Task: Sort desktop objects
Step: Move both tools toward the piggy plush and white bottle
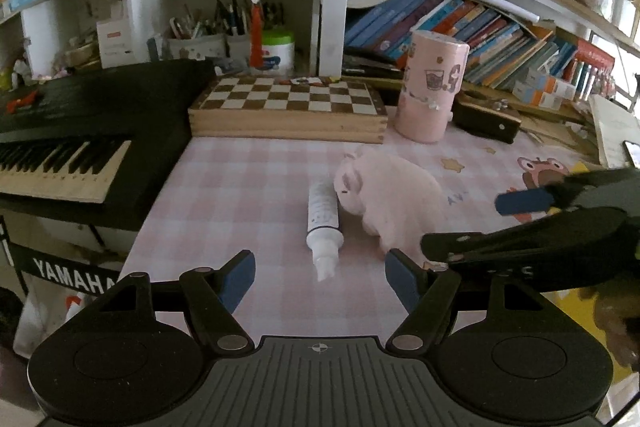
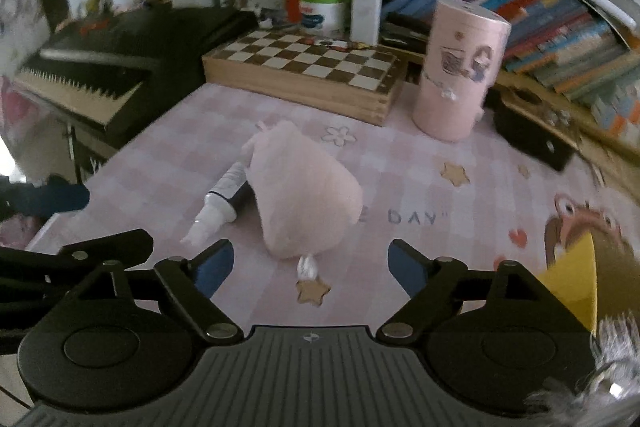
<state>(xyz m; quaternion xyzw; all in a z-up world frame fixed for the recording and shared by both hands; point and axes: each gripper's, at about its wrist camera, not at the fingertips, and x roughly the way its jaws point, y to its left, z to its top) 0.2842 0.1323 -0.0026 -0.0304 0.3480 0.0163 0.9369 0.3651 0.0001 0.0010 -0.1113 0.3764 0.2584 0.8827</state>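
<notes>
left wrist view: one white tube [image 1: 322,223] and one pink plush pig [image 1: 390,201] are seen touching on the checked mat [image 1: 248,179], ahead of the wide, empty left gripper [image 1: 320,277]; right wrist view: one pink canister [image 2: 460,67] is seen upright, contents hidden, beyond the wide, empty right gripper [image 2: 310,267].

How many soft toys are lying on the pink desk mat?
1. A pink plush toy lies mid-mat, touching a white tube on its keyboard side. Something furry shows at the right wrist view's lower right edge; I cannot tell if that is another.
</notes>
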